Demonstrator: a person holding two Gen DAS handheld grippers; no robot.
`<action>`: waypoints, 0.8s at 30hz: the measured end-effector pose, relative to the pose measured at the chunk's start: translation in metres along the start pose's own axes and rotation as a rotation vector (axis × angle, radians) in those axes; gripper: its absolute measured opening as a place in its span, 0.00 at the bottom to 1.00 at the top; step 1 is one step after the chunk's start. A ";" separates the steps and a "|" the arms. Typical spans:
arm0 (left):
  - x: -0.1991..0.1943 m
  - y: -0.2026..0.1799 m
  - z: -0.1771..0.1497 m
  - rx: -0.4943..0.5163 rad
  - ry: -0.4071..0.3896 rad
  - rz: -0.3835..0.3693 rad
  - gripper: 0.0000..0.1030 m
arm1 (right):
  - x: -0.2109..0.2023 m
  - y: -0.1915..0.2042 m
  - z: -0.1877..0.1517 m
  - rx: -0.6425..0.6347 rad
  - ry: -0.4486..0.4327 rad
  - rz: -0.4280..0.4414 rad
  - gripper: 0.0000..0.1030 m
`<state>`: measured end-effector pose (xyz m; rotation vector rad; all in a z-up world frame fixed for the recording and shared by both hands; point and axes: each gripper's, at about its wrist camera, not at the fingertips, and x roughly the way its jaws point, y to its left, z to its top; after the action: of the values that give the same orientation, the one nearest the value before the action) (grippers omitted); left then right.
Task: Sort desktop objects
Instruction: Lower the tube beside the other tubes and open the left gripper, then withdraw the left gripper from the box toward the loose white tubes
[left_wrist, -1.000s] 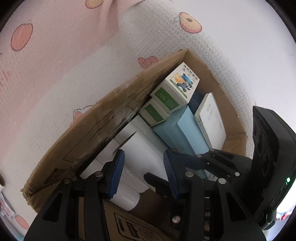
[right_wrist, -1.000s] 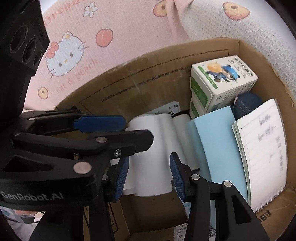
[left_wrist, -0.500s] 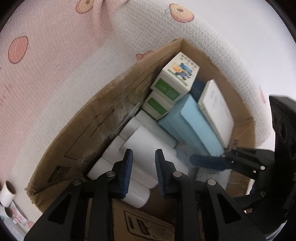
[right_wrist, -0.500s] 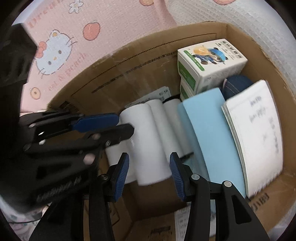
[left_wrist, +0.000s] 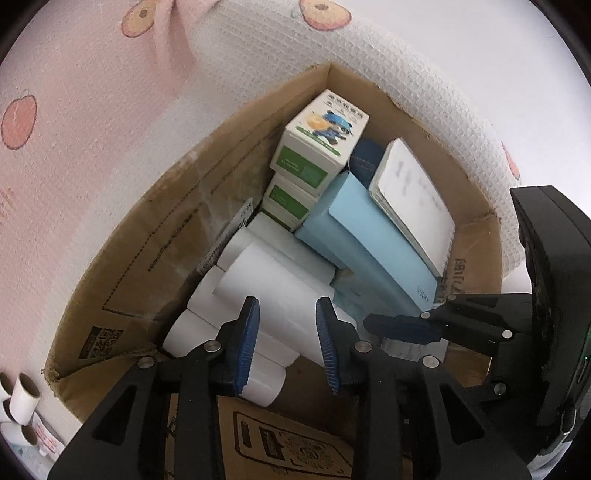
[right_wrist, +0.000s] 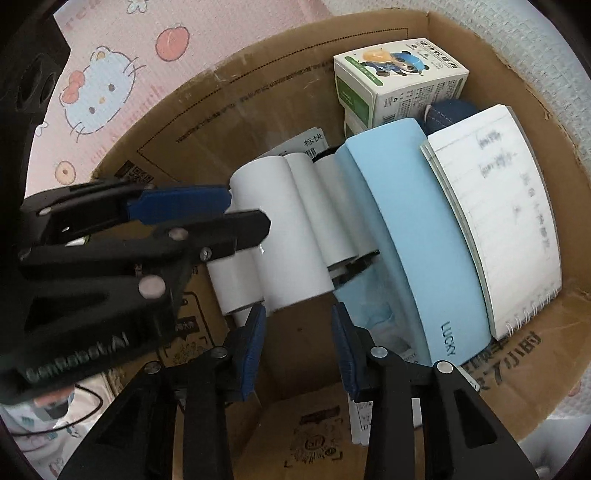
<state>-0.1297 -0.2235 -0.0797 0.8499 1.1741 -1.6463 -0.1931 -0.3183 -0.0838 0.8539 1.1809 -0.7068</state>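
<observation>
Several white paper rolls (left_wrist: 273, 284) lie stacked inside the cardboard box (left_wrist: 155, 236), and we cannot count the lower ones, hidden under the top roll. A dark blue object (right_wrist: 450, 110) is mostly covered by the spiral notebook (right_wrist: 506, 218) and the light blue case (right_wrist: 413, 236). Two green-and-white cartons (left_wrist: 321, 140) fill the far corner. We see the left tongs (left_wrist: 286, 343) parted and empty above the rolls, the right tongs (right_wrist: 299, 345) likewise parted near the box's front edge, where bare floor shows.

Box (left_wrist: 155, 236) holds about four white paper rolls (left_wrist: 273, 280), two green-and-white cartons (left_wrist: 317, 147), one blue case (left_wrist: 369, 236), one notebook (left_wrist: 413, 195).
</observation>
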 end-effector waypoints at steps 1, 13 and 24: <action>-0.001 0.002 0.000 -0.007 -0.010 -0.008 0.34 | 0.000 -0.001 0.003 -0.003 -0.006 -0.007 0.32; 0.007 0.012 -0.004 -0.017 -0.046 0.040 0.34 | 0.006 -0.012 0.035 -0.033 -0.033 -0.001 0.29; -0.035 0.003 -0.025 -0.015 -0.229 -0.003 0.34 | -0.020 -0.018 0.040 -0.071 -0.108 -0.079 0.30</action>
<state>-0.1141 -0.1904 -0.0568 0.6310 1.0265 -1.6858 -0.1935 -0.3607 -0.0621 0.7042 1.1412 -0.7614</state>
